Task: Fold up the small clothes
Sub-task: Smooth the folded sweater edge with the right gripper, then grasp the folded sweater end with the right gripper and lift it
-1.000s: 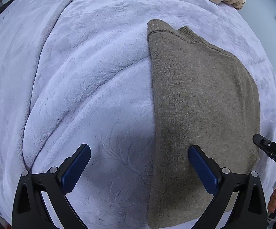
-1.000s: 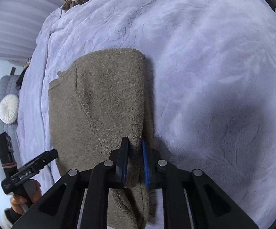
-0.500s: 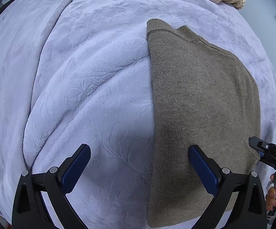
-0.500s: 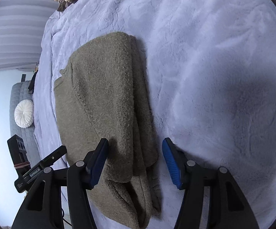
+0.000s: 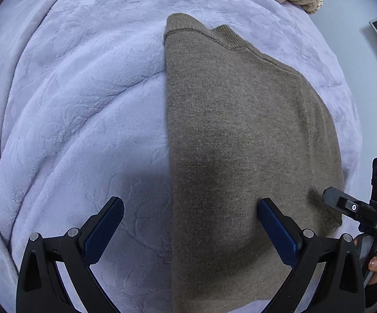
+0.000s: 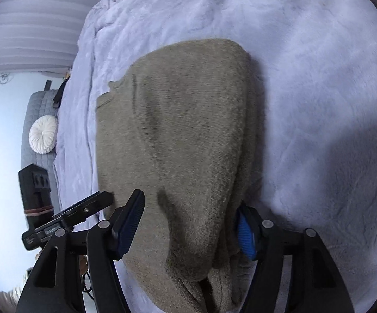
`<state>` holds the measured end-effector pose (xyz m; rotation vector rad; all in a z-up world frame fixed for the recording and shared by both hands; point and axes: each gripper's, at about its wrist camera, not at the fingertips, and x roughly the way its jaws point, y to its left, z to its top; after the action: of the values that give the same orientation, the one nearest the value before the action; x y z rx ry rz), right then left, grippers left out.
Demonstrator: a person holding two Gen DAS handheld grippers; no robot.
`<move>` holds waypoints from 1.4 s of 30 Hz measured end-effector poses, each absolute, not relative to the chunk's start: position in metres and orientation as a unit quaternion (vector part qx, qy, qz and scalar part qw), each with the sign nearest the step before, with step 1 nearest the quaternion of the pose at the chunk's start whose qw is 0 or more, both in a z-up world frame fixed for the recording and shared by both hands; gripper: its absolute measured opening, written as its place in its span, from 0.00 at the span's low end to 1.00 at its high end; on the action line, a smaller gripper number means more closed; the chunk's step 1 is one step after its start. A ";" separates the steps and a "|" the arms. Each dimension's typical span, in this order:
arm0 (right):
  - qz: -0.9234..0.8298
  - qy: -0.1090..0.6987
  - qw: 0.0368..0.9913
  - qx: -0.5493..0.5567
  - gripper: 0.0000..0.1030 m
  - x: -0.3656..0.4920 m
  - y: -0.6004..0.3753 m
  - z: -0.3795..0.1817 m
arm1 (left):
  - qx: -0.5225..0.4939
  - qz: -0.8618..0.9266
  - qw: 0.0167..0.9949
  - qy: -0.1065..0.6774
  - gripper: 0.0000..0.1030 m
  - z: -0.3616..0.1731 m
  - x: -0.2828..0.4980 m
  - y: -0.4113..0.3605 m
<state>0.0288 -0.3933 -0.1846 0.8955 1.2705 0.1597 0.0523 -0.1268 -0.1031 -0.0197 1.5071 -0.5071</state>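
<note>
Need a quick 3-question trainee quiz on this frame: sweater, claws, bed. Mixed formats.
1. True or false: the left claw is clamped shut on the sweater.
2. Multiple choice: the sweater lies on A) a wooden table, B) a lavender plush blanket, C) a tiled floor.
3. Fill in: the right claw is ____, with its fingers either side of the sweater's folded edge.

Key: 1 false, its jaws stand wide apart, one finger over the blanket and one over the knit. 2 B. 3 open.
</note>
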 end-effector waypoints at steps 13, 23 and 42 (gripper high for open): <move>0.072 0.570 0.700 0.425 0.67 0.019 -0.415 -0.203 | -0.021 -0.262 0.682 0.682 1.00 -0.123 0.062 -0.156; 0.104 0.569 0.685 0.444 0.68 0.036 -0.400 -0.217 | -0.034 -0.267 0.675 0.686 1.00 -0.135 0.065 -0.176; 0.090 0.565 0.675 0.466 0.33 0.033 -0.397 -0.211 | -0.028 -0.300 0.685 0.663 0.54 -0.106 0.059 -0.179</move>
<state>0.0327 -0.3974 -0.2108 1.0477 1.2708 0.2029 0.0594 -0.1790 -0.1060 -0.0621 1.4854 -0.6728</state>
